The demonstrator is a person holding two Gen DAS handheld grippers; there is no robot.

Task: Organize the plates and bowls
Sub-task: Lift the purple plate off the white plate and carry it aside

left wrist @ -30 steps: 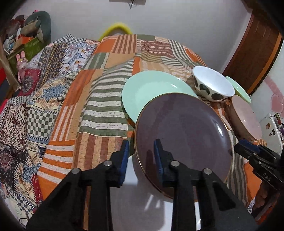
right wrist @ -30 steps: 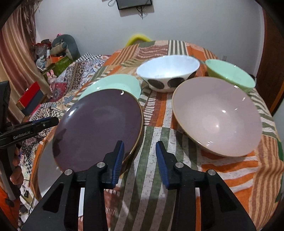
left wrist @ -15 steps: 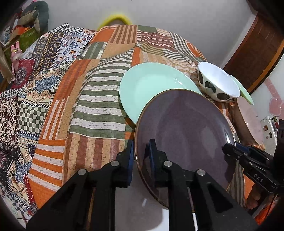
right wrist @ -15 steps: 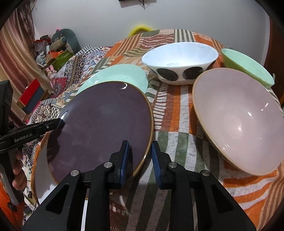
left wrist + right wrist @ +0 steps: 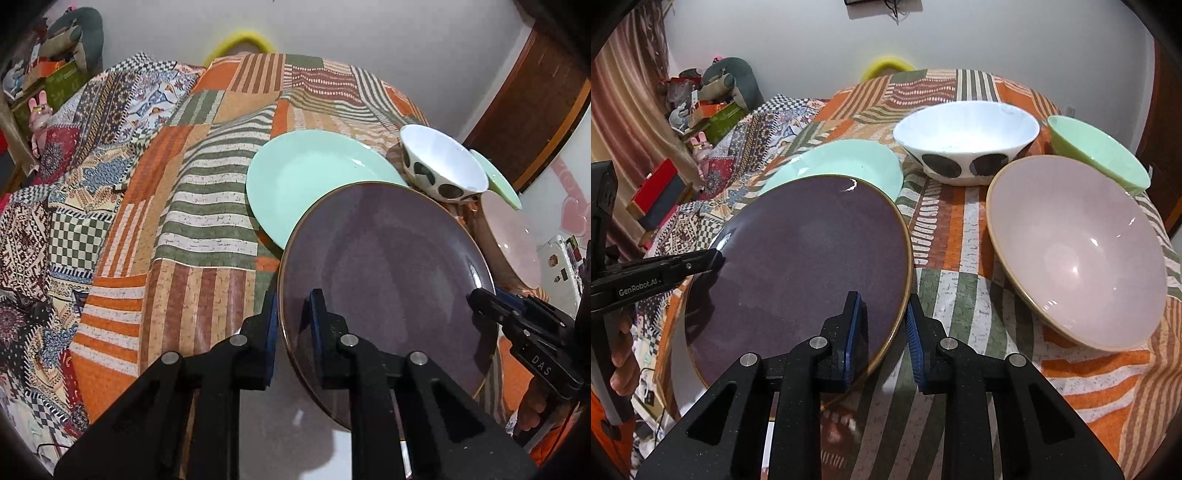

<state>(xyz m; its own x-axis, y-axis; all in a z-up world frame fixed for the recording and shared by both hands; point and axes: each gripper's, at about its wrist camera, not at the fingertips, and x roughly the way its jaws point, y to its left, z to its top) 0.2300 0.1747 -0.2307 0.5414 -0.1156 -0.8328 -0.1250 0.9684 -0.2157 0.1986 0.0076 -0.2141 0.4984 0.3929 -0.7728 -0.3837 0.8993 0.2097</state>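
Left wrist view: the left gripper (image 5: 292, 317) pinches the purple plate (image 5: 388, 288) at its 9 o'clock edge. The right gripper (image 5: 480, 295) bites the rim at 3 o'clock. A green plate (image 5: 310, 177) lies at 11 o'clock, partly under it.

Right wrist view: the right gripper (image 5: 886, 325) is nearly closed on the purple plate (image 5: 798, 273) rim — 1 pad each side. The pink bowl (image 5: 1078, 254) sits at 3 o'clock, the spotted bowl (image 5: 966, 142) and green bowl (image 5: 1097, 151) behind it, on the striped cloth (image 5: 945, 229).

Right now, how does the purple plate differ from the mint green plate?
The purple plate is dark with a thin gold rim; the mint green plate is pale and plain. The purple plate is gripped at opposite edges by both grippers; the mint green plate lies untouched. The purple plate overlaps the mint green plate's near edge. Both are round and empty.
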